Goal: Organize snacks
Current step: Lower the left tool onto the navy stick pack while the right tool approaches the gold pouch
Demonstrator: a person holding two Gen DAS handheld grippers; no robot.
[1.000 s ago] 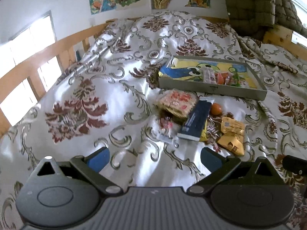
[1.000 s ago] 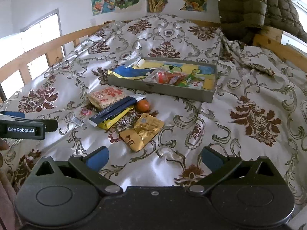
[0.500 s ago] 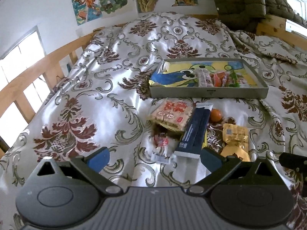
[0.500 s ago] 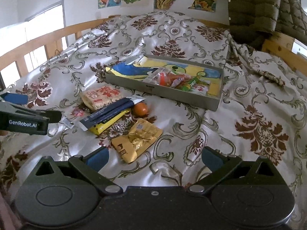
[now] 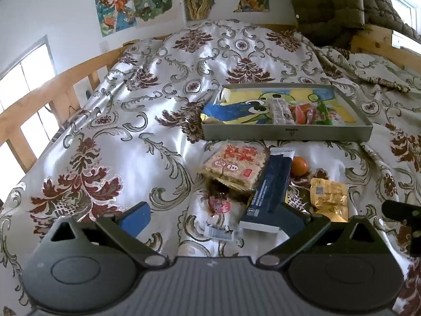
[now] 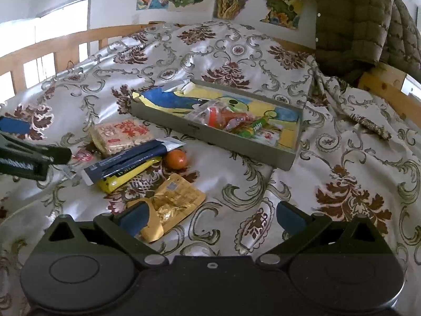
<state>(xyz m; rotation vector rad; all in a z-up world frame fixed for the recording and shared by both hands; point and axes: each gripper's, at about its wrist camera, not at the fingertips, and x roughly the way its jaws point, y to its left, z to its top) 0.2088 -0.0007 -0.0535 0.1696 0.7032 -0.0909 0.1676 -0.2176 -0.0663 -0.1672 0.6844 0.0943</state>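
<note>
A grey tray (image 5: 286,133) (image 6: 210,135) with a cartoon liner holds several wrapped snacks at its right end. In front of it on the bedspread lie a cracker pack (image 5: 234,164) (image 6: 122,134), a dark blue bar (image 5: 268,192) (image 6: 131,159) over a yellow bar (image 6: 123,177), an orange (image 5: 298,165) (image 6: 176,158), a gold packet (image 5: 329,197) (image 6: 173,202) and a small red-and-white packet (image 5: 219,217). My left gripper (image 5: 210,217) is open just short of the small packet. My right gripper (image 6: 210,217) is open beside the gold packet, which touches its left finger.
A patterned satin bedspread (image 5: 126,142) covers the bed. A wooden rail (image 5: 34,105) runs along the left. An olive quilted jacket (image 6: 363,21) hangs at the back right above a wooden board (image 6: 386,89). Posters (image 5: 134,2) hang on the wall.
Both grippers have moved forward toward the snack pile. The small packet now lies between the left fingers and the gold packet has reached the right gripper's left finger. Both stay open.
</note>
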